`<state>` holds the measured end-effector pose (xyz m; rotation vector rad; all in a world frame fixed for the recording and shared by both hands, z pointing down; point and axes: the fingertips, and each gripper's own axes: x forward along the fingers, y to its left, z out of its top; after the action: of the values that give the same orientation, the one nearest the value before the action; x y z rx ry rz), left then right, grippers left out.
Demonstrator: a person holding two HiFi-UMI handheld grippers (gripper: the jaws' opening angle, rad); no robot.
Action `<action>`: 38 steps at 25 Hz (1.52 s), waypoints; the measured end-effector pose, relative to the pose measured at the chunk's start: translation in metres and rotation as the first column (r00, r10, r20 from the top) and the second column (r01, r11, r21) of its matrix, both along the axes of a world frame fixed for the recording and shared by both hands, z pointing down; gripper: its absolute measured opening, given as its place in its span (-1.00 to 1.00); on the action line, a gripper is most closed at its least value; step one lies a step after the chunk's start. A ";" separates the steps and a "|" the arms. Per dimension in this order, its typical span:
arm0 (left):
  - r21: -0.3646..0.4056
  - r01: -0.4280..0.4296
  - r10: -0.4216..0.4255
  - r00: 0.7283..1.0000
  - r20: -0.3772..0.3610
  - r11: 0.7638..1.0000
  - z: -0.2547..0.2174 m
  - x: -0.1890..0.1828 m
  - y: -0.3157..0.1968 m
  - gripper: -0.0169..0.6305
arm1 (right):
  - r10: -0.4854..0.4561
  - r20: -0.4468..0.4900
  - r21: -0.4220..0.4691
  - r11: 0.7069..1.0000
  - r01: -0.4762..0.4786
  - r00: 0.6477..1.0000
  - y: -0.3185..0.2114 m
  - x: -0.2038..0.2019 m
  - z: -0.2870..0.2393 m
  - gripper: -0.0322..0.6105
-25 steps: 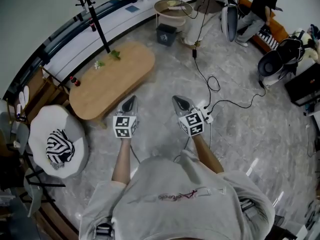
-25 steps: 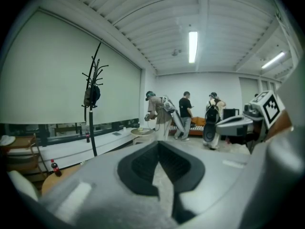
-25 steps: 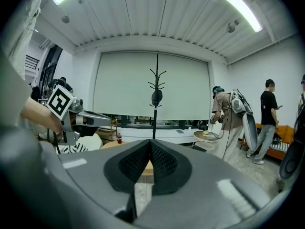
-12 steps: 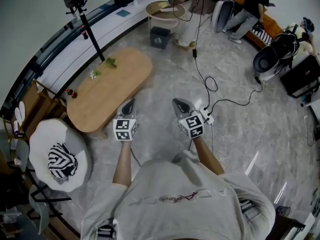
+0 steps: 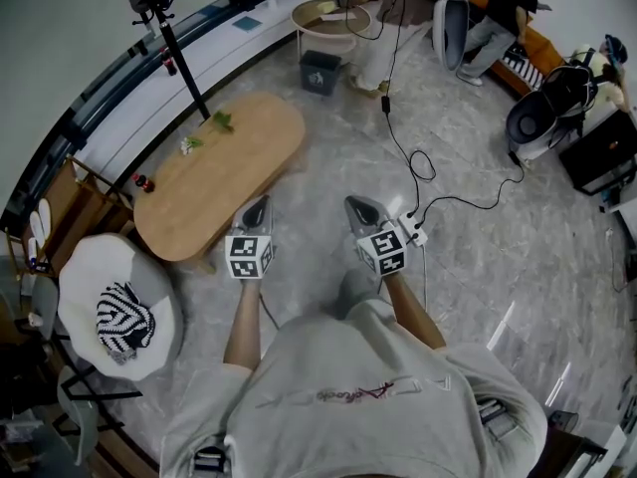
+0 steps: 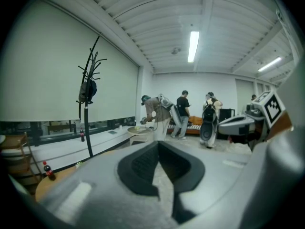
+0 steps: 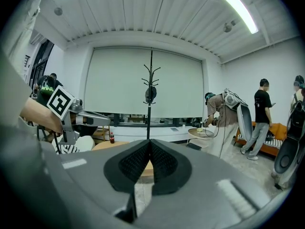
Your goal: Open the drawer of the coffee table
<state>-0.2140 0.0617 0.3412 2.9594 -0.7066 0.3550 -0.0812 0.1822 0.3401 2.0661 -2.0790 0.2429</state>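
The oval wooden coffee table [image 5: 224,167] stands ahead and to the left on the marble floor; from above no drawer shows. My left gripper [image 5: 257,209] hovers by the table's near right edge, jaws shut and empty. My right gripper [image 5: 360,207] hangs over bare floor further right, also shut and empty. In the left gripper view the closed left gripper [image 6: 158,146] points across the room, with a sliver of table [image 6: 45,187] at lower left. In the right gripper view the shut right gripper [image 7: 149,145] points at the table top [image 7: 107,145].
A white round chair with a striped cushion [image 5: 114,302] sits left of me. A coat stand [image 5: 179,53] rises behind the table. A power strip with a black cable [image 5: 413,229] lies by the right gripper. A bin [image 5: 320,71], a side table [image 5: 328,16] and people stand further back.
The head view has shifted a little, so the table sits slightly lower left in the picture. Both grippers stay shut and side by side near the table's end.
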 end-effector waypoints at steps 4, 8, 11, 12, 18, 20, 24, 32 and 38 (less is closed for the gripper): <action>0.004 0.002 -0.002 1.000 0.006 1.000 -0.001 0.005 0.002 -0.95 | -0.006 0.002 0.012 1.000 0.006 1.000 -0.001 0.006 -0.001 -0.89; 0.002 0.023 -0.023 1.000 0.016 1.000 0.004 0.012 -0.002 -0.95 | -0.020 0.007 0.015 1.000 0.020 1.000 -0.006 0.017 0.004 -0.89; 0.003 0.043 -0.043 0.999 0.020 0.999 0.003 0.019 -0.013 -0.95 | -0.035 0.014 0.017 0.999 0.035 0.999 -0.015 0.028 0.008 -0.89; 0.005 0.051 -0.051 0.998 0.023 0.999 0.003 0.022 -0.018 -0.95 | -0.041 0.017 0.018 0.999 0.040 0.999 -0.020 0.033 0.010 -0.89; 0.007 0.071 -0.071 0.996 0.052 0.997 0.007 0.053 -0.053 -0.95 | -0.070 0.038 0.021 0.997 0.069 0.997 -0.061 0.069 0.017 -0.89; 0.004 0.076 -0.076 0.995 0.058 0.997 0.008 0.068 -0.067 -0.95 | -0.081 0.042 0.025 0.996 0.080 0.996 -0.078 0.082 0.017 -0.89; 0.006 0.088 -0.089 0.994 0.060 0.996 0.003 0.103 -0.098 -0.95 | -0.100 0.047 0.029 0.995 0.099 0.994 -0.115 0.119 0.015 -0.89; 0.012 0.129 -0.130 0.988 0.078 0.992 -0.012 0.180 -0.162 -0.95 | -0.146 0.049 0.029 0.989 0.144 0.988 -0.188 0.201 -0.002 -0.89; 0.018 0.159 -0.160 0.983 0.091 0.987 -0.013 0.232 -0.200 -0.95 | -0.160 0.060 0.029 0.987 0.159 0.985 -0.229 0.261 0.000 -0.89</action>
<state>0.0178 -0.1379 0.3282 2.8863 -0.9521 0.4781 0.1793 -0.0466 0.3404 1.9149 -2.2804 0.2616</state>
